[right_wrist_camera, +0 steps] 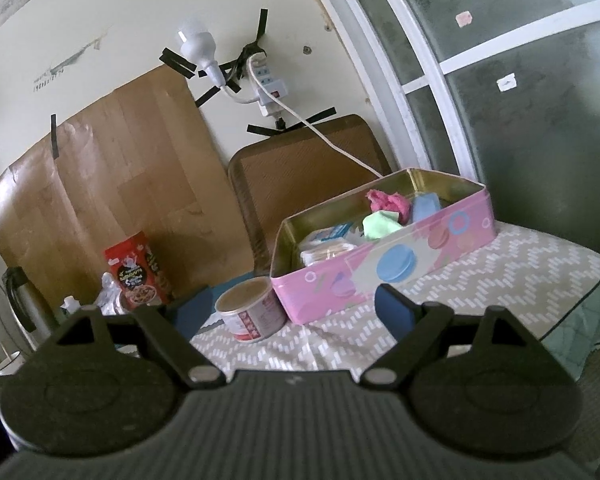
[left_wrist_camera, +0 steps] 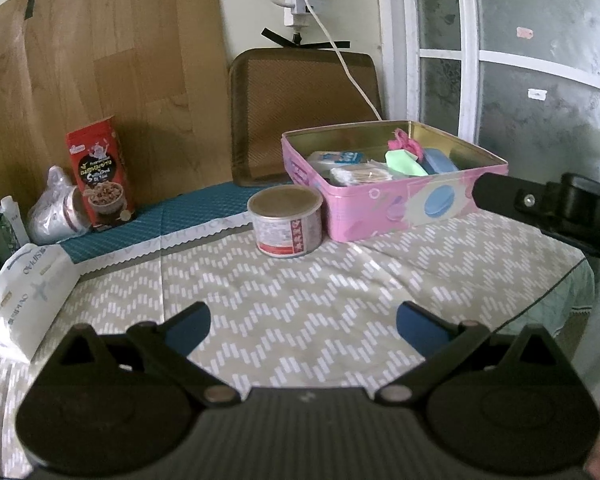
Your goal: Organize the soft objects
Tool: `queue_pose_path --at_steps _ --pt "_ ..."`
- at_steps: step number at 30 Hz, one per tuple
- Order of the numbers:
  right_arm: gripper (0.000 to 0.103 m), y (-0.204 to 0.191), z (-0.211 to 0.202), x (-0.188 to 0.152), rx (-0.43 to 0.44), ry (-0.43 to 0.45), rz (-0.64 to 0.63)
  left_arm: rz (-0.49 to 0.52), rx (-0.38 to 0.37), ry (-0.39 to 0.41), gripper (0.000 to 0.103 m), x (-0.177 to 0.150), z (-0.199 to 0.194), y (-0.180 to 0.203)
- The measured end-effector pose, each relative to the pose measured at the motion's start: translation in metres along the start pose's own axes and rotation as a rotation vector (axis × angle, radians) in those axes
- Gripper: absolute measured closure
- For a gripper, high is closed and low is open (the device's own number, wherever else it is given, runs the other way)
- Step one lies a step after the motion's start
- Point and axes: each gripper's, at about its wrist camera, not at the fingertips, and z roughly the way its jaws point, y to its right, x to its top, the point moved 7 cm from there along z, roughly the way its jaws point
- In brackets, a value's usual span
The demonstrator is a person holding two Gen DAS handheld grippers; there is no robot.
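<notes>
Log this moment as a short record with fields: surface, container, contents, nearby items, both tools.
surface: table under a chevron cloth
container: pink tin, lid off
contents: green cloth, blue pad, pink scrap, packets
nearby items: round can left of the tin; red box at the wall
left tool: open, empty
right tool: open, empty

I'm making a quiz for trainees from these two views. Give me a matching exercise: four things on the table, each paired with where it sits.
Things:
1. pink tin
2. round can
3. red box
4. green cloth

Places:
A. inside the tin
B. against the wooden board, far left
C. just left of the tin, in front of it
D. far right, near the window

Pairs: 1-D, 2-C, 3-B, 4-A
</notes>
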Motion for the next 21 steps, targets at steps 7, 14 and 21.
queue_pose_path --at_steps 7,14,21 --pt "0.012 -0.001 -0.004 0.0 -0.009 0.019 -0.004 0.0 -0.004 -0.008 0.0 0.0 0.0 0.002" --pt "0.012 -0.004 -0.008 0.002 -0.013 0.045 -0.02 -0.005 -0.011 -0.012 0.0 0.0 -0.001 0.001" --pt "0.012 -0.008 -0.011 0.003 -0.011 0.064 -0.043 -0.011 -0.008 -0.009 0.0 0.001 -0.003 0.001"
